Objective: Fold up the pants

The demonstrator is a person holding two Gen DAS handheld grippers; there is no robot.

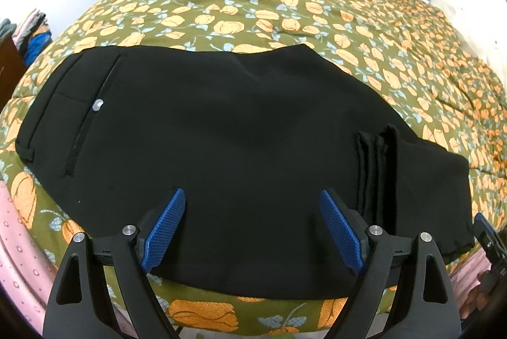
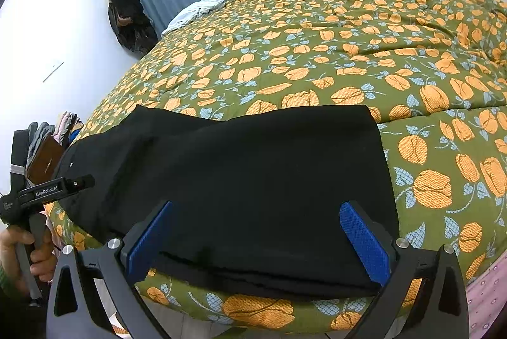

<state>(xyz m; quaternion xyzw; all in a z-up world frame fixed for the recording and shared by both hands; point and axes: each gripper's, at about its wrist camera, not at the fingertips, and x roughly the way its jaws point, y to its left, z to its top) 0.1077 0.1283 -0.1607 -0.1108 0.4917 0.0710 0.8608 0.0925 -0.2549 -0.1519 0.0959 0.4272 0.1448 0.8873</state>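
Lying flat along the near edge of the bed (image 1: 285, 6), the pants (image 1: 221, 133) are already doubled leg on leg, with the waist and its small button (image 1: 98, 105) at the left end and the hems at the right. A folded ridge (image 1: 377, 174) crosses the cloth near the hem end, so one fold looks begun. Both claws stand spread wide and hold nothing: the left claw (image 1: 253, 231) hovers over the pants' near edge toward the waist, the right claw (image 2: 258, 240) over the near edge by the hems. The next move, I judge, calls for pinching the hem end's corners and carrying them toward the waist without dragging the layers apart.
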